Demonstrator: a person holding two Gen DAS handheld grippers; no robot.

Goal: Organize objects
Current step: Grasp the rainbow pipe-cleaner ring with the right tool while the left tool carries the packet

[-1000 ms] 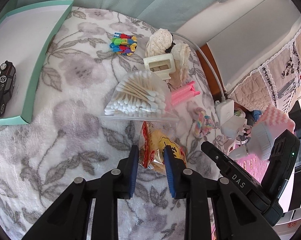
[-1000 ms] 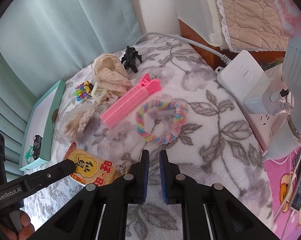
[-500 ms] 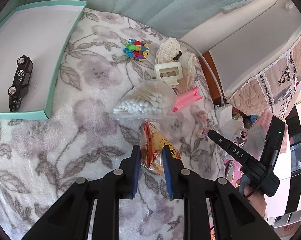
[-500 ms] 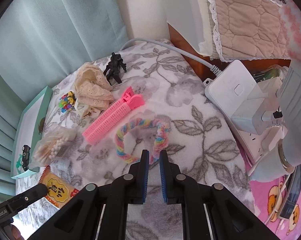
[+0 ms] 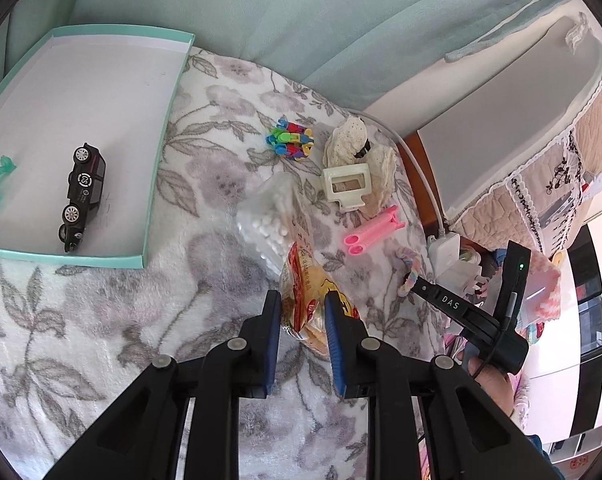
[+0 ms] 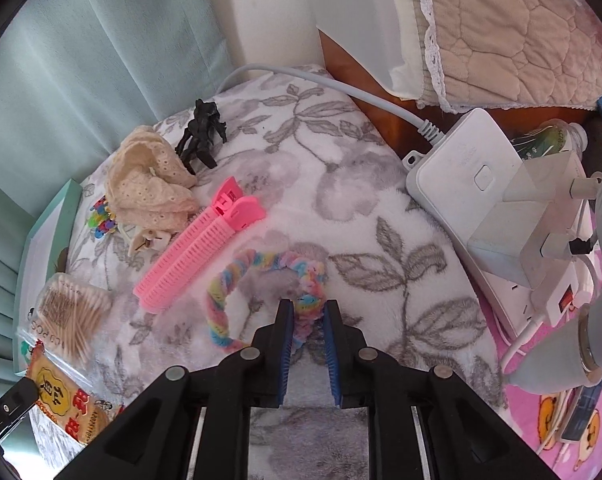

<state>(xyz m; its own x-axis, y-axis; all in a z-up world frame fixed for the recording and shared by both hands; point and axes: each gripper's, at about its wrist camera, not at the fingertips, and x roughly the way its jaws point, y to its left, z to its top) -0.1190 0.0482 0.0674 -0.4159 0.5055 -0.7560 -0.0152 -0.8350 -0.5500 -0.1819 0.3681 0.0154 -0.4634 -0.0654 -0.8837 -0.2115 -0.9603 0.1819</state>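
Now astride rainbow scrunchie [image 6: 307, 300]: right jaws.

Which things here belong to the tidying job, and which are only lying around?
Job:
left gripper shut on red-and-yellow snack packet
right gripper around pastel braided hair tie
teal-rimmed white tray
pink plastic hair clip
bag of cotton swabs

Lying about:
white power strip
grey floral blanket
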